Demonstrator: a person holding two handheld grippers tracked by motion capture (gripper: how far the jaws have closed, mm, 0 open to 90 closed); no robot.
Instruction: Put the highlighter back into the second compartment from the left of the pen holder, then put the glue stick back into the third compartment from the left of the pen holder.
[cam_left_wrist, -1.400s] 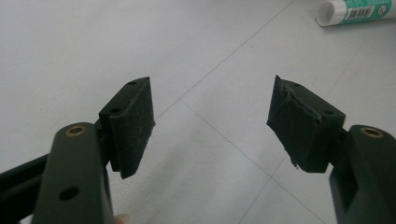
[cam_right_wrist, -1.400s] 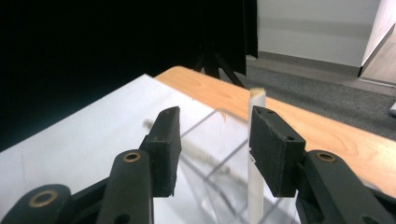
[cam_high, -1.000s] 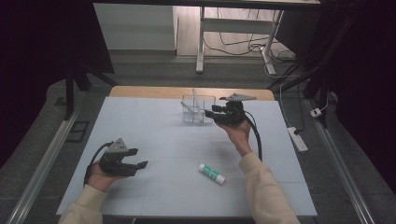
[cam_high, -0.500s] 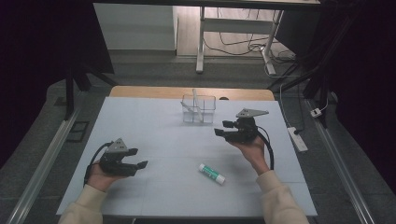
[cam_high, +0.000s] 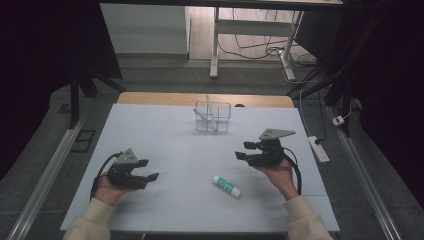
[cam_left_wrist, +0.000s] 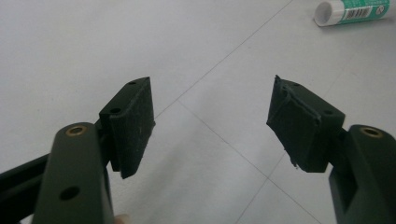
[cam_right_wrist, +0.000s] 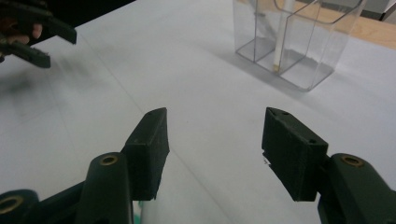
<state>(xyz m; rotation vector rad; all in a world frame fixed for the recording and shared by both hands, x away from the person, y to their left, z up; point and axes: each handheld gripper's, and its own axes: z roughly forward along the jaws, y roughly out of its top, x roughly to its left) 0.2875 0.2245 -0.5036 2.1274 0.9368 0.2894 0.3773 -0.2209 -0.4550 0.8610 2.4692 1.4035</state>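
My right gripper sits in my hand above the pale grey table, its black jaws spread wide with nothing between them; they have just been opening. In its own view the right gripper looks along bare tabletop. Ahead of it and a little to its right stands the clear plastic box with an inner divider, a thin white stick leaning upright in one compartment. The white glue stick with a green label lies flat on the table just below and beside this gripper, towards me, apart from its jaws. My left gripper rests low over the table, well apart from the right one, jaws also wide and holding nothing. Seen from the left gripper, the glue stick lies ahead and off to its right.
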